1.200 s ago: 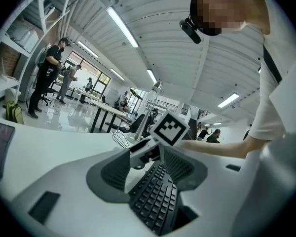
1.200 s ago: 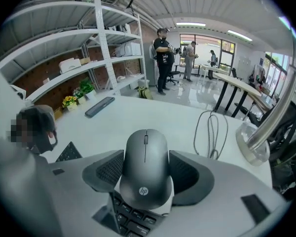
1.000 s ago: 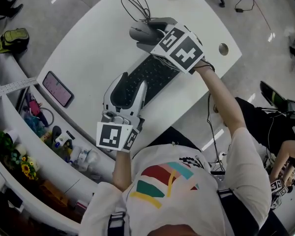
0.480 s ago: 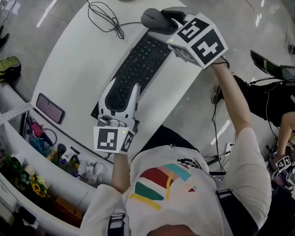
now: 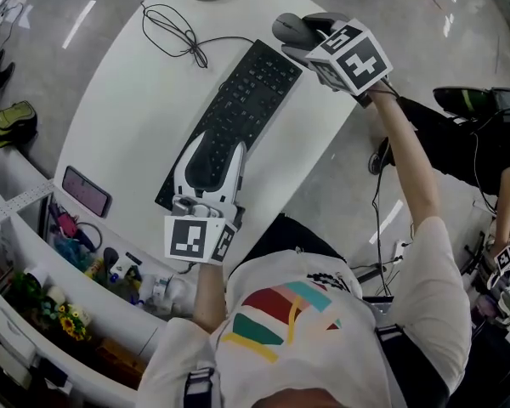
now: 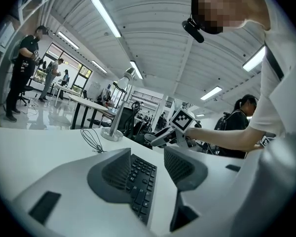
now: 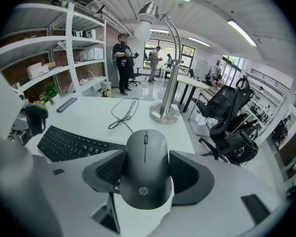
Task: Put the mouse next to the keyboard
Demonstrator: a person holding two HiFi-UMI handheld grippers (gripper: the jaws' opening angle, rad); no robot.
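The left gripper (image 5: 224, 141) hangs over the near end of the long black keyboard (image 5: 238, 100). Its jaws are spread wide, with only keys showing in the gap between them. Whether it rests on the keys I can't tell.

The keyboard lies slantwise on the white curved desk (image 5: 127, 92), its near end close to the desk's front edge. Left of that near end, on the lower ledge beyond the desk's rim, lies a flat dark phone with a pinkish face (image 5: 87, 191).

At the keyboard's far end, just off its right corner, the right gripper (image 7: 145, 174) is clamped on the dark grey wireless mouse (image 7: 144, 152). One jaw presses on each flank, and the scroll wheel points away from the person. The mouse sits near the desk's right edge, just beside the keyboard. I can't make out whether it touches the desktop.

Past the keyboard's far end, to its left, a thin black cable (image 5: 174, 28) lies in loose loops on the desk. Beyond the cable stands the round silver base of a gooseneck desk lamp (image 7: 164, 113).
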